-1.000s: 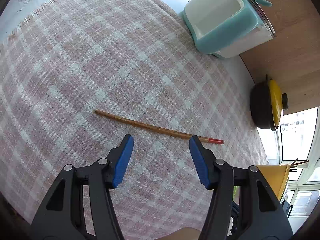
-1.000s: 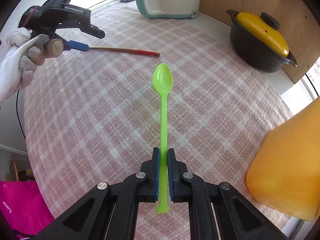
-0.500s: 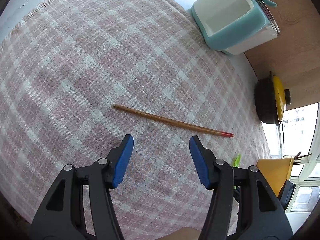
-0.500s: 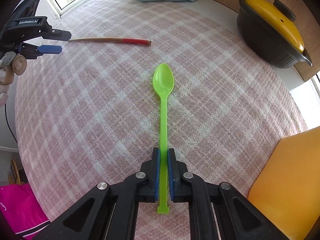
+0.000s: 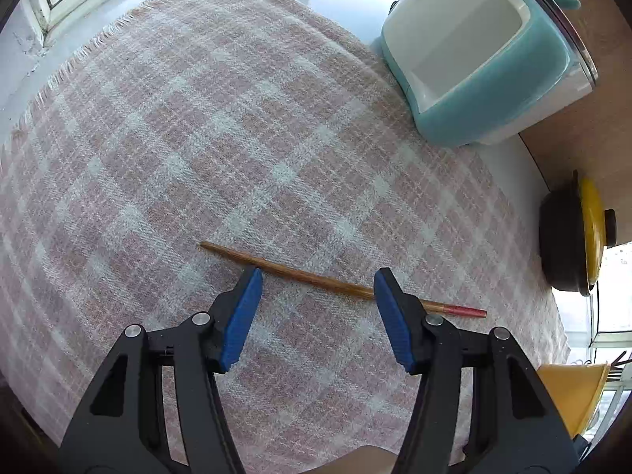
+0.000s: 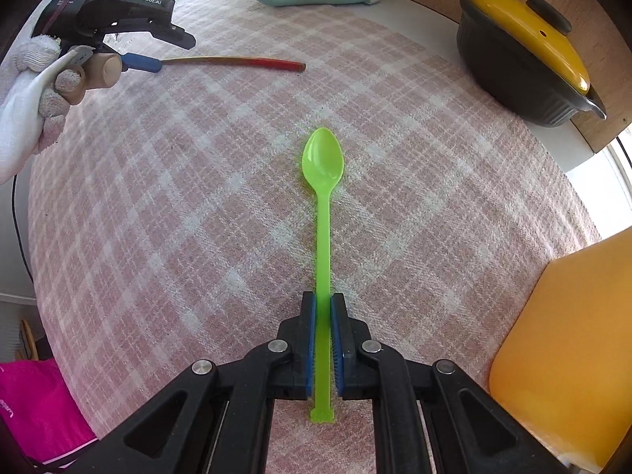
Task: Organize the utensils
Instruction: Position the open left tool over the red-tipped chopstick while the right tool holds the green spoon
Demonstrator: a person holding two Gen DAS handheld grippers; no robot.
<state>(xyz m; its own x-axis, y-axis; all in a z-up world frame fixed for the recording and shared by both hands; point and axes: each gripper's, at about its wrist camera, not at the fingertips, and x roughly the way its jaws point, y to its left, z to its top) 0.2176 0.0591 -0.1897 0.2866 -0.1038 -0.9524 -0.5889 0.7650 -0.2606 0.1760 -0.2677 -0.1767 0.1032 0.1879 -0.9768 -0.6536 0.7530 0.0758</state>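
A wooden chopstick with a red end (image 5: 316, 275) lies on the pink checked cloth (image 5: 237, 138). My left gripper (image 5: 316, 281) is open, its two blue pads straddling the chopstick's middle, close above the cloth. In the right wrist view the chopstick (image 6: 237, 61) lies at the far left with the left gripper (image 6: 146, 61) over it. My right gripper (image 6: 323, 304) is shut on the handle of a green plastic spoon (image 6: 323, 166), bowl pointing forward, just above the cloth (image 6: 177, 197).
A teal and white container (image 5: 486, 75) stands at the back. A black pot with a yellow lid (image 6: 525, 51) stands to the right by the wooden wall. A yellow holder (image 6: 568, 339) is at the near right, with utensil tips (image 5: 616, 367) showing.
My left gripper has come down and forward over the chopstick, so its open pads now straddle it. My right gripper still holds the spoon and has shifted slightly.
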